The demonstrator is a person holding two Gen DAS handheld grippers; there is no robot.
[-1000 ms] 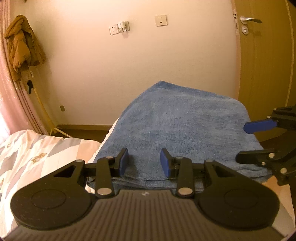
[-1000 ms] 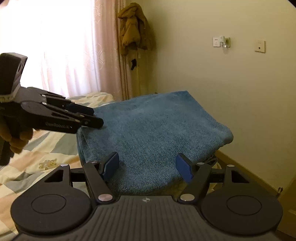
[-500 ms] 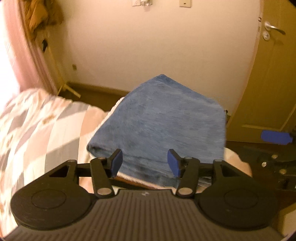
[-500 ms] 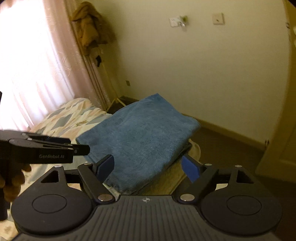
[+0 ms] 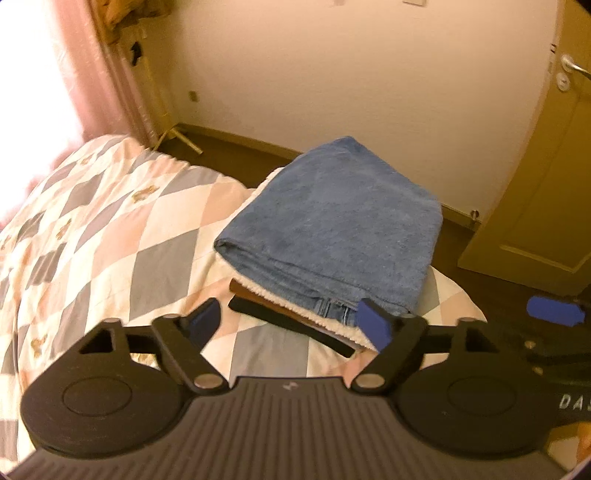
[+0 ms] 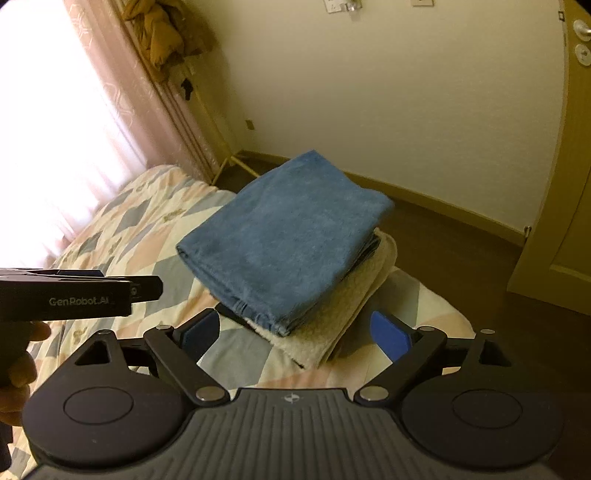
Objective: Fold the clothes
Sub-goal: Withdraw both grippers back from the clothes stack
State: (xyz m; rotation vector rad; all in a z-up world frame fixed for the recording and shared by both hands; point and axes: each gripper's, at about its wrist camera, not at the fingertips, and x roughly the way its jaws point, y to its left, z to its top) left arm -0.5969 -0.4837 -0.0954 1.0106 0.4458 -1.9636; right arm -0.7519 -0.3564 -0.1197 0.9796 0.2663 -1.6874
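I log one folded blue towel (image 6: 284, 236), top of a small stack at the corner of the bed (image 5: 110, 229); beneath it I see a cream fleece (image 6: 332, 321), and from the left wrist view a strip of denim (image 5: 332, 308) plus brown and black layers at the stack's near edge. The towel lies flat, its rolled fold facing the window side. My left gripper (image 5: 291, 325) hangs above the quilt just short of the stack, fingers spread wide, nothing between them. My right gripper (image 6: 295, 332) is likewise spread and empty, hovering near the stack's front corner, not touching it. In the right wrist view I see the left gripper's side and a hand (image 6: 16, 373) on its handle. Around: checked quilt, pink curtain (image 6: 147, 92), a jacket (image 6: 166, 29) hung by it, plain wall, door (image 5: 546, 166) at right, dark floor.
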